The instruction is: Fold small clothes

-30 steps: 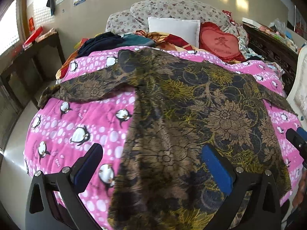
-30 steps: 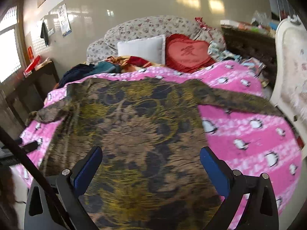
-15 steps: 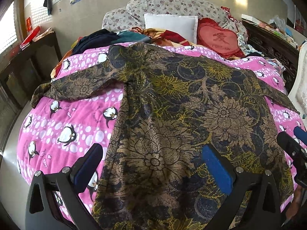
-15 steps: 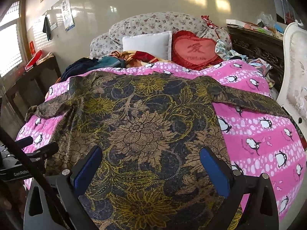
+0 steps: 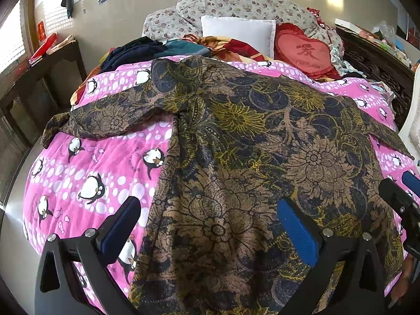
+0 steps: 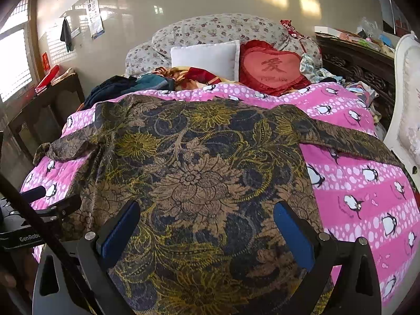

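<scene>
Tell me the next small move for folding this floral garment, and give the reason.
Probably lower the left gripper onto the garment's near left edge and close on it. The garment lies spread flat on the pink penguin quilt, sleeves out to both sides, unfolded. Both grippers, the right too, hover open and empty above its lower part.

From the left wrist we look low along the bed from its foot, facing 12 o'clock toward the white pillow (image 5: 237, 32). Our right wrist view faces likewise, shifted toward 3 o'clock. Both share the flowered shirt (image 5: 252, 157), close below, and the pink blanket (image 6: 367, 183).
</scene>
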### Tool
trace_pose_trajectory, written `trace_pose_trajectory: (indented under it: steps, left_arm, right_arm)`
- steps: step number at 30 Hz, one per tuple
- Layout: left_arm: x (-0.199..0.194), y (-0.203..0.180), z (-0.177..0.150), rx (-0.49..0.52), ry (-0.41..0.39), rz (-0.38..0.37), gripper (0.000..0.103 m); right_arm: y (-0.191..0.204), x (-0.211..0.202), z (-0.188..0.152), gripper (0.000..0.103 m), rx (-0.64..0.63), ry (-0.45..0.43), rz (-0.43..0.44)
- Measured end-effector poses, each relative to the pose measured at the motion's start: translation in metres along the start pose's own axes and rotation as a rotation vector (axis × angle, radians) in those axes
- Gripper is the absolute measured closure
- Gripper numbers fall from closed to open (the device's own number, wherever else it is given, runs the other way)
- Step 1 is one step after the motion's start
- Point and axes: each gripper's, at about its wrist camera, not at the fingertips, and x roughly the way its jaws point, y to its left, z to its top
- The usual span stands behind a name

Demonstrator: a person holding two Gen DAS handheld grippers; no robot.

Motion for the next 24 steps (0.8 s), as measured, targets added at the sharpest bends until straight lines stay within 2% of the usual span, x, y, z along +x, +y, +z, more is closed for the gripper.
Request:
trace_pose_trajectory:
  steps: [24]
  left_arm:
    - [0.015,0.009,0.011,-0.015,0.013,0.018,0.0]
  right_arm:
    - [0.018,0.025,0.009,0.0,-0.038,0.025,0.016]
